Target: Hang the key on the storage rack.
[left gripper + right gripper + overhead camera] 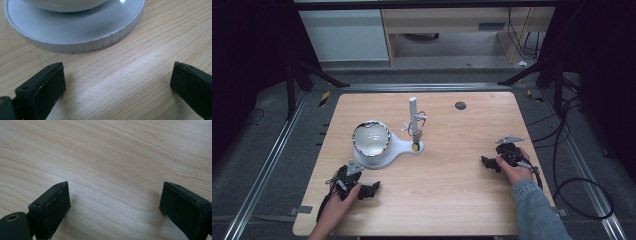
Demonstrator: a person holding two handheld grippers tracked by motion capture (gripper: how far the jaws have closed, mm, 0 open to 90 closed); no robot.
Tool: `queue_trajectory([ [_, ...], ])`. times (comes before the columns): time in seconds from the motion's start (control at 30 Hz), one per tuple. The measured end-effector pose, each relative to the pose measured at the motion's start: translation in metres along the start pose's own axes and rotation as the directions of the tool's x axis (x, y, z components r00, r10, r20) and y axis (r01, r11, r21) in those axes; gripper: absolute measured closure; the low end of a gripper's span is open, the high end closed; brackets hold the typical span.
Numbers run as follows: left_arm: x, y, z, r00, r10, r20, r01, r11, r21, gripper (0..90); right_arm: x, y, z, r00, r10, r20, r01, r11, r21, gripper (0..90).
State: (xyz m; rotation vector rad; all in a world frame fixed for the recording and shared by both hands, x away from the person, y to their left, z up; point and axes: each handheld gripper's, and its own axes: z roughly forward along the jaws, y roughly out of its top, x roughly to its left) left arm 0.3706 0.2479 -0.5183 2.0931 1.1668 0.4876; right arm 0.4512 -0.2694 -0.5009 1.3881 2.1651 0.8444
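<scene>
At a wooden table, I rest my left gripper low on the near left of the top, its jaws standing wide apart with nothing between them, the bare grain showing through the gap in the left gripper view. Just ahead of it sits the thing nearest my reach: a white stand mixer with a round ribbed base, a shiny bowl seated on it, and a slim upright post carrying a wire whisk at the far right of the base. My right gripper lies well apart from it on the near right of the table, jaws likewise spread over empty wood. I judge the appliance stiff and hard-shelled, probably light plastic below and thin metal in the bowl, so smooth and likely slippery under rubber pads. The bowl's rim looks the surest place to pinch, one pad inside and one outside; the ribbed edge of the base offers some bite but seems too broad for these jaws. The whisk's thin wires would bend, so I would take it by its shaft.
</scene>
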Motion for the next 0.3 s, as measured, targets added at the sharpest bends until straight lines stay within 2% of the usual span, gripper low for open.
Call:
queue_trajectory([
  [0.13, 0.0, 0.0, 0.0, 1.0, 0.0, -0.001, 0.0, 1.0, 0.0, 0.0, 0.0004, -0.005, 0.0023, 1.0, -0.003, 0.001, 0.003, 0.999, -0.048, 5.5],
  [0.3, -0.0003, 0.0, 0.0001, 1.0, -0.002, -0.002, 0.002, 1.0, 0.0, 0.0, 0.0009, -0.0056, 0.0014, 1.0, -0.002, -0.002, 0.002, 0.999, -0.046, 5.4],
])
